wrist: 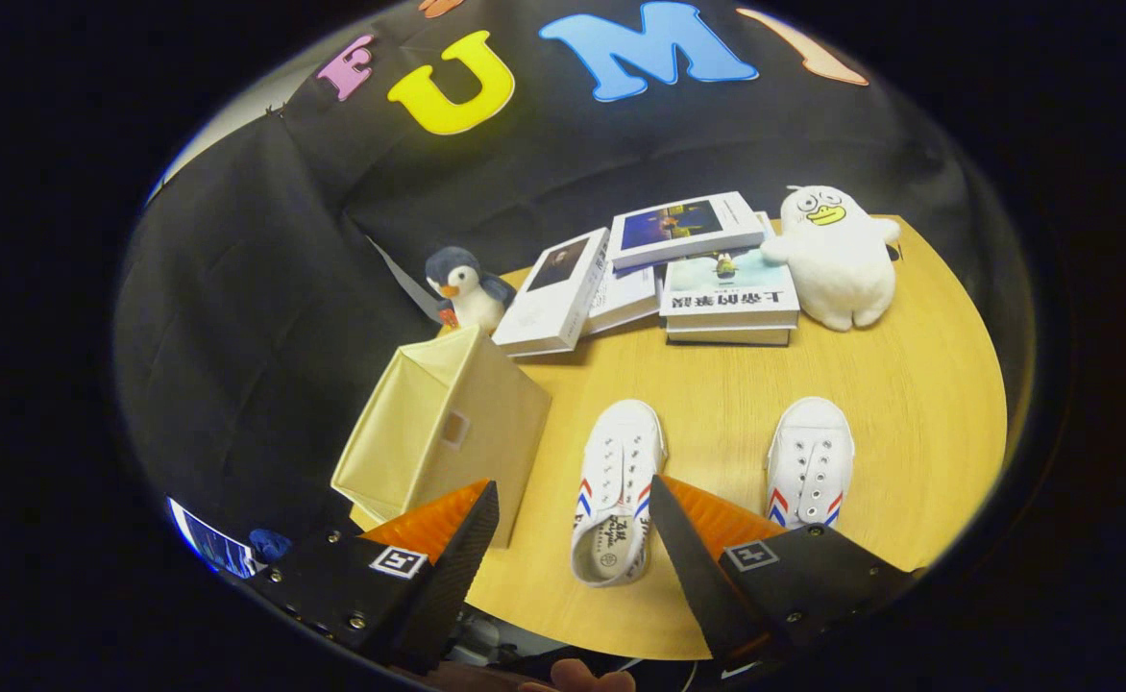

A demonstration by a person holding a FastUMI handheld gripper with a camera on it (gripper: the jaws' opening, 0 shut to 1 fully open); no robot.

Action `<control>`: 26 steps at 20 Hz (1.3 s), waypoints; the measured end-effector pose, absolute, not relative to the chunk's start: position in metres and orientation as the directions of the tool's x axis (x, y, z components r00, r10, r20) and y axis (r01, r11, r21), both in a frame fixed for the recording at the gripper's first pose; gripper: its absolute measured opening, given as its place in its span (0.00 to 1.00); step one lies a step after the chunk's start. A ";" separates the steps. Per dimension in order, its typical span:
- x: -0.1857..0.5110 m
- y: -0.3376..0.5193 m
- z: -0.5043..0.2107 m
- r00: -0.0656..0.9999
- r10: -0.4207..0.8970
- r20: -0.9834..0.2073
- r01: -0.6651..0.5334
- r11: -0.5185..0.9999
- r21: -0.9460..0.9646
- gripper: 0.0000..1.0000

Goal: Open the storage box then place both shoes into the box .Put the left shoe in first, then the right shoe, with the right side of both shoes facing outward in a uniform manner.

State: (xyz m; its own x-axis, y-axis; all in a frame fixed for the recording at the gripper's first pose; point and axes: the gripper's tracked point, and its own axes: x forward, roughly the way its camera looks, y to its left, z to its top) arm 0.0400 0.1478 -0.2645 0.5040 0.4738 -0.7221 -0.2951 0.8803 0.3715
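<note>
A cream fabric storage box (443, 428) stands on the round wooden table (909, 404), just beyond my left finger, its top open and its inside in view. Two white canvas shoes with red and blue stripes lie toes away from me. One shoe (618, 490) sits between my fingers, its heel opening nearest to me. The other shoe (810, 461) lies just beyond my right finger, its heel hidden behind that finger. My gripper (575, 500) hovers open above the near table edge, holding nothing.
Several books (678, 274) are stacked at the far side of the table. A penguin plush (465, 286) stands behind the box and a white duck plush (837, 255) sits right of the books. Black cloth walls the booth. A hand (577, 678) shows below the fingers.
</note>
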 end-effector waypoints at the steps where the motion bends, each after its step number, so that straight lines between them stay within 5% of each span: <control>1: 0.039 0.145 -0.274 0.490 0.460 -0.741 -0.293 0.887 0.357 0.96; 14: 0.043 0.136 -0.370 0.376 0.317 -0.871 -0.363 0.915 0.176 0.96; 20: 0.049 0.135 -0.407 0.325 0.248 -0.913 -0.373 0.921 0.117 0.82; 22: 0.051 0.135 -0.416 0.311 0.236 -0.921 -0.370 0.922 0.112 0.72; 24: 0.049 0.148 -0.416 0.275 0.295 -0.915 -0.365 0.913 0.185 0.46; 25: 0.051 0.148 -0.415 0.274 0.297 -0.915 -0.368 0.911 0.186 0.17; 26: 0.051 0.144 -0.415 0.276 0.283 -0.919 -0.353 0.919 0.177 0.14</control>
